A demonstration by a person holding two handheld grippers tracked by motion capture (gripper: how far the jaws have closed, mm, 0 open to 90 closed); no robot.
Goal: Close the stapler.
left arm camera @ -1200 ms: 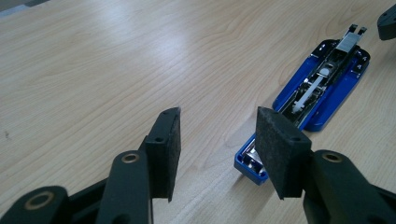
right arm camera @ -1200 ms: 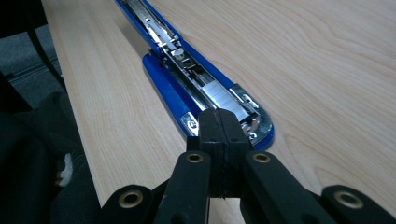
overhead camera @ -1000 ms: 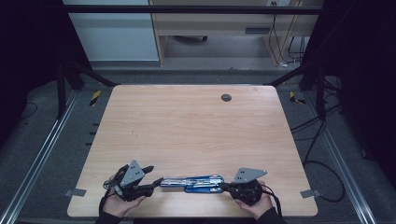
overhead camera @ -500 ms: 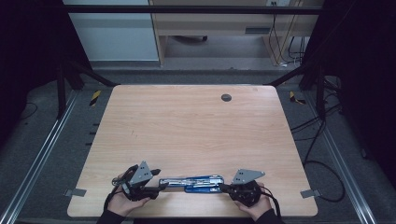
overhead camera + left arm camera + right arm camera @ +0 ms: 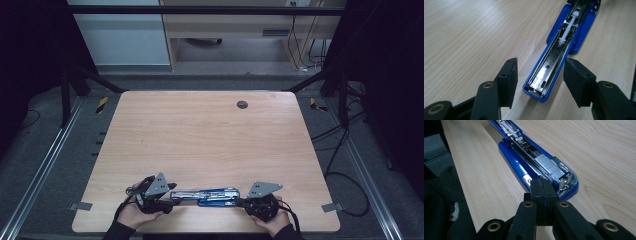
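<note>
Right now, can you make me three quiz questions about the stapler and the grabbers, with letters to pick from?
1. Where does the stapler lie on the table?
A near the front edge
B by the far edge
C on the floor

2. What colour is its body?
A red
B blue
C green

3. How is the stapler?
A closed
B opened out flat
C standing upright

Answers: 1 A, it lies between the left gripper and right gripper by the person's hands. 2 B, blue shows in both gripper views. 3 B, its metal staple track lies bare.

Light wood table (image 5: 210, 145) | grey carpet floor (image 5: 45, 150) | pale cabinet (image 5: 120, 40) and wooden desk (image 5: 225, 22) behind | dark surroundings, cables (image 5: 345, 140) at right
</note>
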